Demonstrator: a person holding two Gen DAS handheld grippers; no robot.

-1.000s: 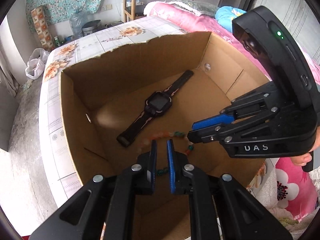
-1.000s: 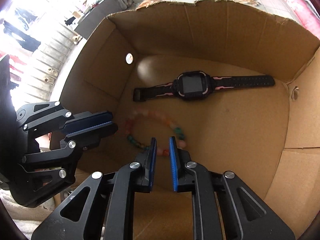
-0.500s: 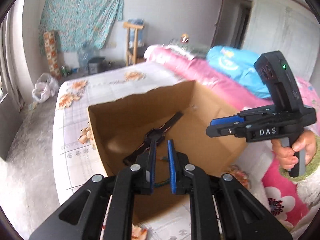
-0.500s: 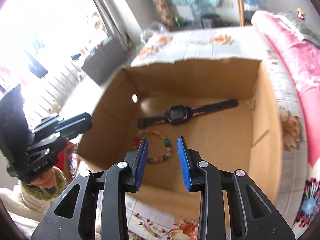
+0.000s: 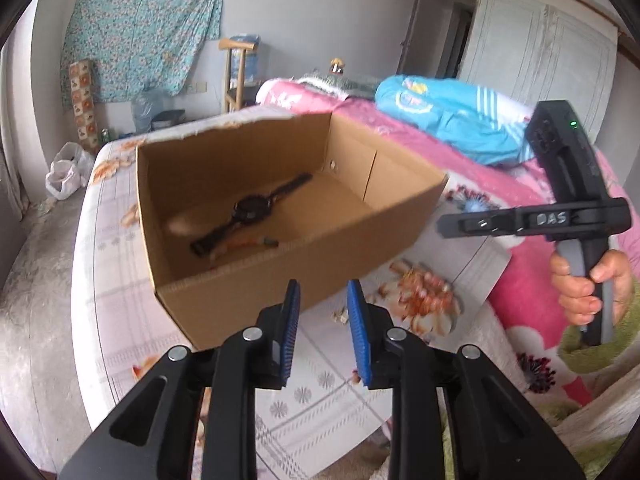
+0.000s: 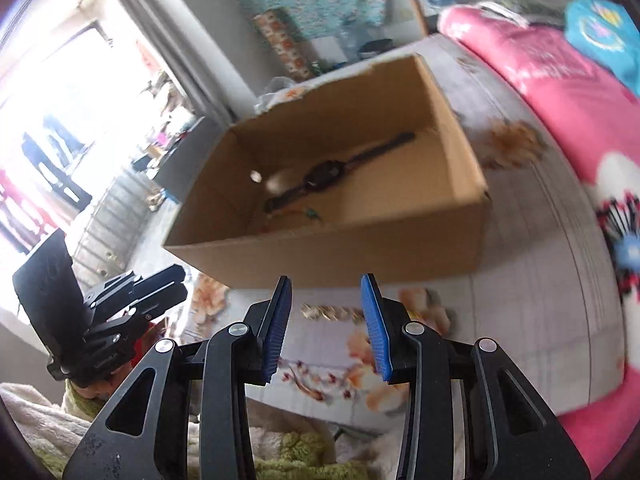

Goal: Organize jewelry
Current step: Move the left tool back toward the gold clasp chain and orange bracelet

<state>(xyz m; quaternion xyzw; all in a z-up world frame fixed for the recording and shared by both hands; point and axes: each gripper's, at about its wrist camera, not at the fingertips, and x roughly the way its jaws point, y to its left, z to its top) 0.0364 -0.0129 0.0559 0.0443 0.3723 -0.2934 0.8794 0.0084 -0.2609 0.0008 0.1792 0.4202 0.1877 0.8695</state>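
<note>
the cardboard box sits on the floral sheet of the bed. on the box floor a black watch lies stretched out, with a beaded bracelet just beside it, nearer the front wall. the left gripper and the right gripper hover outside the box in front of that wall; the jaws of both have just been opening and stand partly apart with nothing between them. small gold pieces lie on the sheet near the right gripper.
</note>
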